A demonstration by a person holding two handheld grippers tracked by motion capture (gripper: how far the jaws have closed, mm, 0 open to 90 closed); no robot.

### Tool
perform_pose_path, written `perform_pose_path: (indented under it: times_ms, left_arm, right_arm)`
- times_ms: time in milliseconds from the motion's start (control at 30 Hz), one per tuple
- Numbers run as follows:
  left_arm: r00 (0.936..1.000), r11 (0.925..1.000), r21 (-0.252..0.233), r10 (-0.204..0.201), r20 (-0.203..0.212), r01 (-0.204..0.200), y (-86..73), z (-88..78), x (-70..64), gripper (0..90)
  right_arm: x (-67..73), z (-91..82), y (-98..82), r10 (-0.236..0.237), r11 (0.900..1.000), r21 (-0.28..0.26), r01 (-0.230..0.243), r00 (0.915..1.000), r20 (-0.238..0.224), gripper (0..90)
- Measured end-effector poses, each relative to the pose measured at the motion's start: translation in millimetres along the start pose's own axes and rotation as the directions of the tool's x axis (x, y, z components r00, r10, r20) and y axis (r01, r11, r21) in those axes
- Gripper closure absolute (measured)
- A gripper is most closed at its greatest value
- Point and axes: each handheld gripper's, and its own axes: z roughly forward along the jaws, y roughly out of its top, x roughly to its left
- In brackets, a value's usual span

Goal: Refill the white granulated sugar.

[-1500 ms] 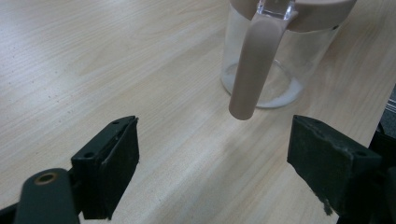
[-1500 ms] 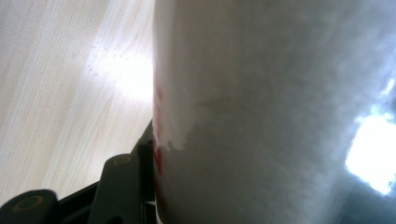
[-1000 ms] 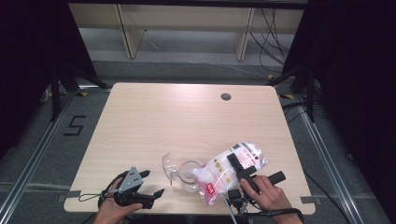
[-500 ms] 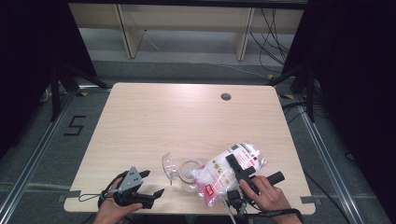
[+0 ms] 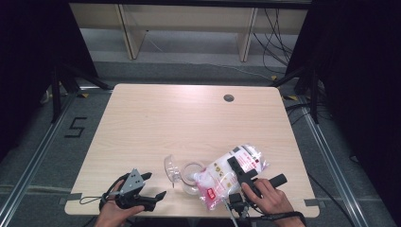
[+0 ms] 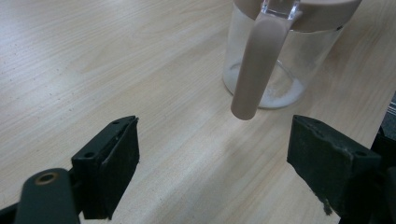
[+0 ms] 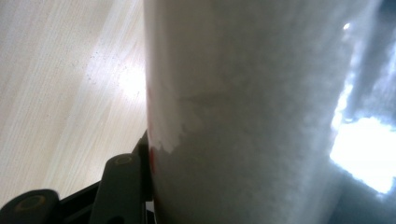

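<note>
Bag of white granules (image 5: 231, 171): soft, shifting; our right claw (image 5: 242, 174) clamps mid-body. Left claw (image 5: 152, 187) open, empty, near jar (image 5: 189, 176).

**Hidden / cut off**

Right gripper view: bag (image 7: 261, 112) fills it close up, blurred — print unreadable; right jaw hidden behind it. Left gripper view: jar (image 6: 280, 51) cut at top edge, lid partly out. High view: both forearms cut by bottom edge; bag label too small to read; jar contents unclear.
</note>
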Motion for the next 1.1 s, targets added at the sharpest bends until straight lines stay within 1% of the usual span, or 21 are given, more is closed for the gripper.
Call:
perform_pose_path:
  times_ms: [33, 67, 100, 167, 200, 333, 400, 467, 500, 533, 567, 600, 633, 667, 733, 833, 900, 967, 1000, 1033, 1100]
  left_arm:
    - [1.0, 1.0, 0.003, 0.005, -0.003, -0.005, 0.0, -0.4, 0.2, 16.6]
    - [1.0, 1.0, 0.004, 0.005, 0.001, -0.005, 0.1, -0.3, 0.3, 16.5]
    - [1.0, 1.0, 0.003, 0.005, 0.001, -0.005, 0.0, -0.2, 0.1, 16.6]
    - [0.9998, 0.9998, 0.003, 0.018, 0.0, -0.018, 0.2, -0.2, 0.7, 16.6]
    - [0.9998, 0.9998, 0.003, 0.021, 0.0, -0.021, 0.3, -0.3, 0.9, 16.6]
    - [1.0, 1.0, -0.001, 0.0, -0.001, 0.0, -0.1, 0.0, 0.0, 16.6]
    - [1.0, 1.0, 0.003, 0.005, -0.002, -0.005, 0.0, -0.3, 0.3, 16.6]
    - [1.0, 1.0, 0.003, 0.006, -0.001, -0.006, 0.0, -0.2, 0.2, 16.6]
    - [1.0, 1.0, 0.003, 0.008, -0.002, -0.008, 0.0, -0.2, 0.3, 16.6]
    - [0.9998, 0.9998, 0.003, 0.017, -0.001, -0.017, 0.2, -0.3, 0.7, 16.6]
    - [0.9998, 0.9998, 0.003, 0.021, -0.001, -0.021, 0.3, -0.2, 0.7, 16.6]
    - [0.9997, 0.9997, 0.005, 0.026, -0.002, -0.026, 0.3, -0.2, 1.0, 16.6]
    - [0.9996, 0.9995, 0.006, 0.029, -0.002, -0.029, 0.4, -0.3, 1.1, 16.6]
    - [0.9991, 0.9991, 0.006, 0.042, -0.001, -0.042, 0.7, -0.5, 1.9, 16.7]
    - [0.9991, 0.9991, 0.006, 0.043, -0.002, -0.043, 0.8, -0.6, 2.0, 16.7]
    - [0.9994, 0.9994, 0.004, 0.035, -0.002, -0.035, 0.5, -0.5, 1.7, 16.7]
    - [0.9994, 0.9994, 0.003, 0.034, -0.001, -0.034, 0.5, -0.3, 1.5, 16.7]
    - [0.9994, 0.9994, 0.003, 0.036, 0.0, -0.036, 0.5, -0.2, 1.6, 16.7]
    - [0.9994, 0.9994, 0.003, 0.036, 0.0, -0.036, 0.5, -0.2, 1.6, 16.7]
    - [0.9994, 0.9994, 0.004, 0.036, -0.001, -0.036, 0.4, -0.1, 1.6, 16.7]
    - [0.9993, 0.9993, 0.004, 0.036, -0.001, -0.036, 0.3, 0.0, 1.6, 16.7]
  right_arm:
    - [-0.9, -0.1, 0.5, -0.008, 1.0, -0.002, 0.008, 1.0, -0.003, 49.1]
    - [-2.3, 0.8, 0.9, -0.026, 0.999, -0.019, 0.026, 0.9996, 0.009, 49.1]
    - [-1.0, -0.6, 1.4, -0.009, 1.0, -0.005, 0.009, 1.0, -0.003, 49.2]
    - [-0.4, -0.9, 2.8, -0.004, 1.0, -0.009, 0.004, 1.0, 0.004, 49.2]
    - [-1.4, 0.2, 3.6, -0.013, 1.0, -0.022, 0.014, 0.9999, 0.007, 49.2]
    - [-2.0, -1.1, 4.8, -0.012, 1.0, -0.01, 0.012, 0.9999, 0.002, 49.2]
    - [-1.9, -0.9, 4.9, -0.012, 1.0, -0.012, 0.012, 0.9999, 0.002, 49.3]
    - [-3.1, -1.2, 4.9, -0.029, 1.0, -0.008, 0.029, 0.9996, 0.003, 49.3]
    - [-3.3, -0.2, 4.9, -0.032, 0.999, -0.02, 0.033, 0.9994, 0.01, 49.4]
    - [-2.3, -0.3, 4.8, -0.012, 1.0, -0.017, 0.013, 0.9999, 0.01, 49.3]
    - [-2.0, -0.7, 4.8, -0.007, 1.0, -0.012, 0.007, 0.9999, 0.008, 49.4]
    - [-3.9, -0.6, 4.9, -0.031, 0.999, -0.014, 0.031, 0.9995, 0.01, 49.4]
    - [-3.1, -0.3, 4.7, -0.02, 1.0, -0.014, 0.02, 0.9998, 0.004, 49.4]
    - [-5.4, 0.4, 4.6, -0.044, 0.999, -0.026, 0.044, 0.9989, 0.012, 49.4]
    - [-5.7, 0.7, 4.3, -0.042, 0.999, -0.027, 0.042, 0.9989, 0.019, 49.4]
    - [-4.4, 0.2, 3.6, -0.011, 1.0, -0.018, 0.012, 0.9999, 0.013, 49.5]
    - [-7.6, 0.5, 2.0, -0.025, 1.0, -0.016, 0.025, 0.9995, 0.021, 49.6]
    - [-7.7, 1.2, 1.9, -0.024, 0.999, -0.023, 0.025, 0.9995, 0.019, 49.5]
    - [-7.4, 0.6, 0.9, -0.019, 1.0, -0.006, 0.019, 0.9997, 0.014, 49.5]
    - [-6.7, 1.1, -0.2, -0.011, 1.0, -0.001, 0.011, 0.9999, 0.011, 49.6]
    - [-7.0, 1.5, -0.6, -0.018, 1.0, 0.0, 0.018, 0.9998, 0.01, 49.6]
